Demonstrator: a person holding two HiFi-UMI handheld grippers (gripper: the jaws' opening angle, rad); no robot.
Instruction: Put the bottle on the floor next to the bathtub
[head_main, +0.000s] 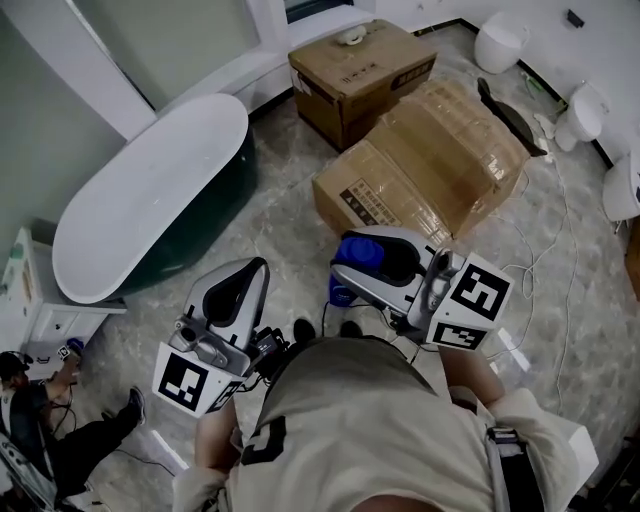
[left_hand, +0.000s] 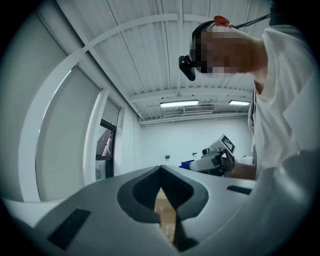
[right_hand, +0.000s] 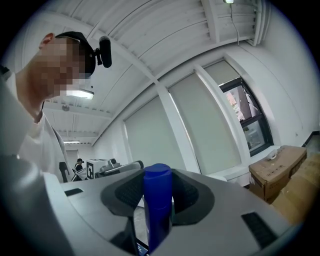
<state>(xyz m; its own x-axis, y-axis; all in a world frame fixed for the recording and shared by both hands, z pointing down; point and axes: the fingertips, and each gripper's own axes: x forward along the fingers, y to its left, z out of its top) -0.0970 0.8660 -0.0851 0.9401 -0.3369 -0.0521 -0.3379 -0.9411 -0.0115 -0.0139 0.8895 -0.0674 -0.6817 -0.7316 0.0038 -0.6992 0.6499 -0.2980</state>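
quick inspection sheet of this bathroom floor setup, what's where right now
surface: grey marbled floor, nothing spilled seen
job's things: blue bottle upright in the right gripper, not yet on the floor; bathtub ahead on the left
clutter: two cardboard boxes ahead of the person
grippers: right gripper shut on the bottle; left gripper shut, empty
cables: white cables loose on the floor at right
surroundings: toilets by the far wall; seated person at lower left

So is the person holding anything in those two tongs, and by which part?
Yes: the right tongs grip a blue bottle across its upper part. The left tongs are closed, with nothing between them.
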